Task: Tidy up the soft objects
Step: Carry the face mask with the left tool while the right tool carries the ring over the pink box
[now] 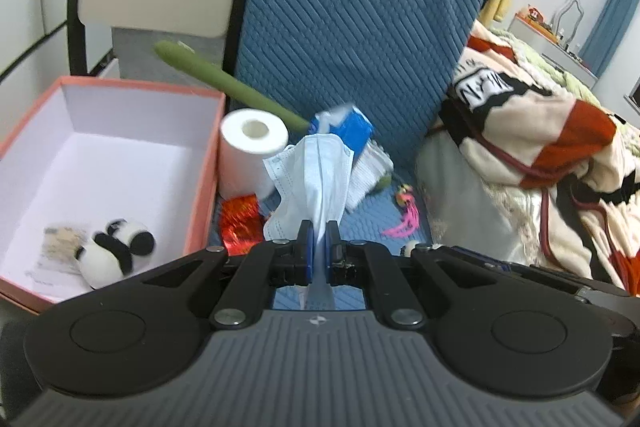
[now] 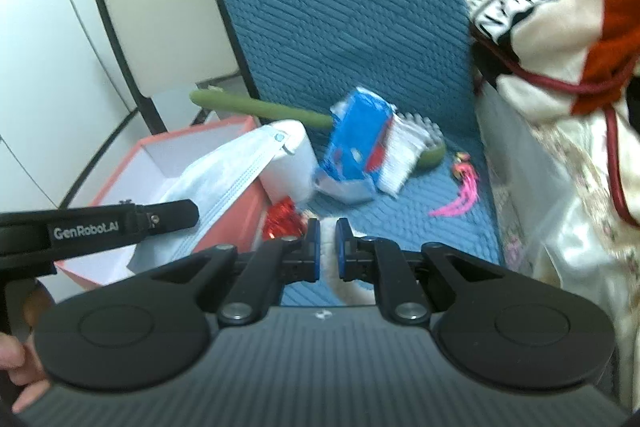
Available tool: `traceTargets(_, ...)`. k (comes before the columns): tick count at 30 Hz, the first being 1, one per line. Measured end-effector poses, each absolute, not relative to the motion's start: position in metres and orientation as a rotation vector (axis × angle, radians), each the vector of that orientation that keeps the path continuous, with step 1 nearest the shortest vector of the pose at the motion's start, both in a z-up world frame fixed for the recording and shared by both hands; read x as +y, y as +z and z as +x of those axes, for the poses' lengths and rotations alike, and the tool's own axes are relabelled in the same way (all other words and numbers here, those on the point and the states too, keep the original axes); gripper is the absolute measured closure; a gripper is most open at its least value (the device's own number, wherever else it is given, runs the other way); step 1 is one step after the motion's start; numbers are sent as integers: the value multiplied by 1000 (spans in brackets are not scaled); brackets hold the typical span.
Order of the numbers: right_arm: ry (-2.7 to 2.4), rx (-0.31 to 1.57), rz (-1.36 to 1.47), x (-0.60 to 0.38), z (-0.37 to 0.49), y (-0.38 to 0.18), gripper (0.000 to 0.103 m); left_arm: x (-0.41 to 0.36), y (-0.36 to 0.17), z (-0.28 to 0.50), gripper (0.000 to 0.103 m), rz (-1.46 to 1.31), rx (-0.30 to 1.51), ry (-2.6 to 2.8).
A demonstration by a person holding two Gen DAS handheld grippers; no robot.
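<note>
My left gripper (image 1: 319, 239) is shut on a pale blue face mask (image 1: 316, 179), which hangs crumpled above the blue seat cushion (image 1: 372, 223). In the right wrist view the same gripper (image 2: 188, 214) holds the mask (image 2: 224, 171) over the pink box (image 2: 192, 135). My right gripper (image 2: 328, 239) is shut on a white fluffy plush (image 2: 354, 293), mostly hidden under the jaws. The pink box (image 1: 200, 187) has a white inside and holds a panda plush (image 1: 114, 251) on a paper slip.
On the cushion lie a toilet roll (image 1: 252, 147), a blue tissue pack (image 1: 344, 127), a white knitted cloth (image 1: 368, 171), a green stick (image 1: 228, 87), red foil (image 1: 240, 223) and a pink feathery toy (image 1: 406, 215). A patterned blanket (image 1: 540, 147) is piled at the right.
</note>
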State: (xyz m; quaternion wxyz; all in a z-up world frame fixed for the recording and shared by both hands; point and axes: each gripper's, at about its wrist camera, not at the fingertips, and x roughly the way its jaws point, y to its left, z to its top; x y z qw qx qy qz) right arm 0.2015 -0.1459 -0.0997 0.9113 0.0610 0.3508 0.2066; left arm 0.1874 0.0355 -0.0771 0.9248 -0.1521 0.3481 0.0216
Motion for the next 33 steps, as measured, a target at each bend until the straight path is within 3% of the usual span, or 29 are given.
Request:
traceTargets(19, 595, 574, 59, -26, 224, -18, 91, 161, -8, 188, 96, -338, 623, 147)
traceTargets(33, 663, 720, 14, 77, 219, -77, 91, 266, -63, 173, 96, -351, 750, 218)
